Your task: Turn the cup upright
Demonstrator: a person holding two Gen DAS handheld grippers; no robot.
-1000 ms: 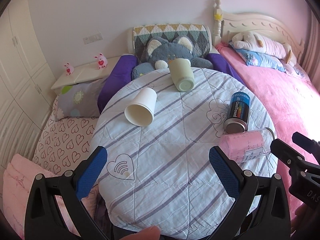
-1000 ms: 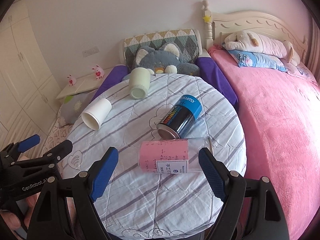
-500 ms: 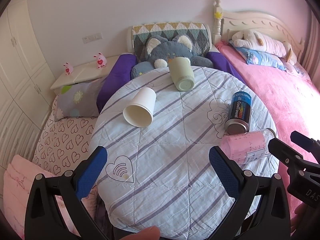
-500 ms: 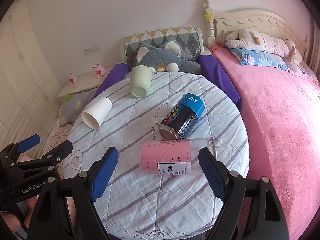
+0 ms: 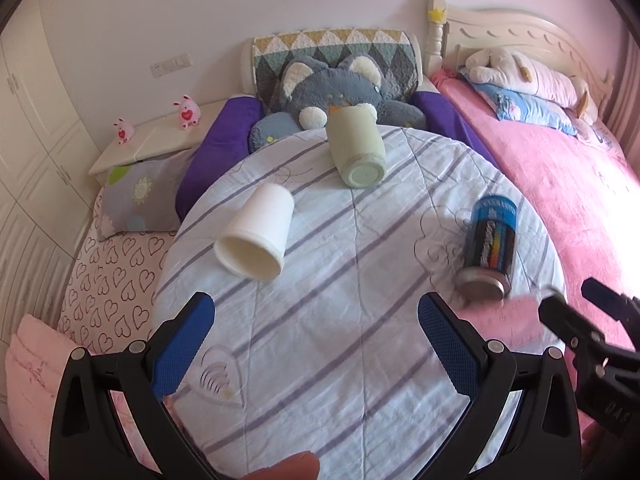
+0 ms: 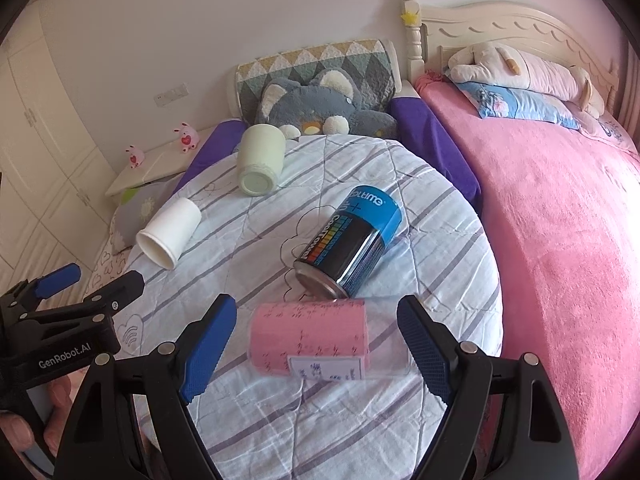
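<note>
Cup on its side: a pink-sleeved clear cup (image 6: 320, 338) lies nearest the right gripper (image 6: 316, 344), between its blue-padded fingers (image 6: 208, 344), which stand spread wide on either side and touch nothing. The cup rests on a round table draped in a pale striped cloth (image 6: 440, 248), its clear end pointing toward the pink bed (image 6: 560, 240). Just beyond it, almost touching, a black-and-blue can (image 6: 350, 248) also lies flat, metal base facing the camera. The left gripper (image 5: 316, 348) hangs released over the near part of the cloth (image 5: 320, 340), jaws wide apart and holding nothing. Farther on and to the left, a white paper cup (image 5: 256, 240) lies tipped over, its open mouth toward the viewer. At the far edge of the table, a pale green cup (image 5: 356, 150) lies with its base facing forward, close to a grey plush cat (image 5: 336, 88) propped against a quilted headboard cushion (image 5: 336, 46). A white plush dog (image 6: 520, 68) lies along the head of the pink bed, and two small pink figurines (image 5: 186, 112) stand on a white side table (image 5: 156, 144) at the wall
</note>
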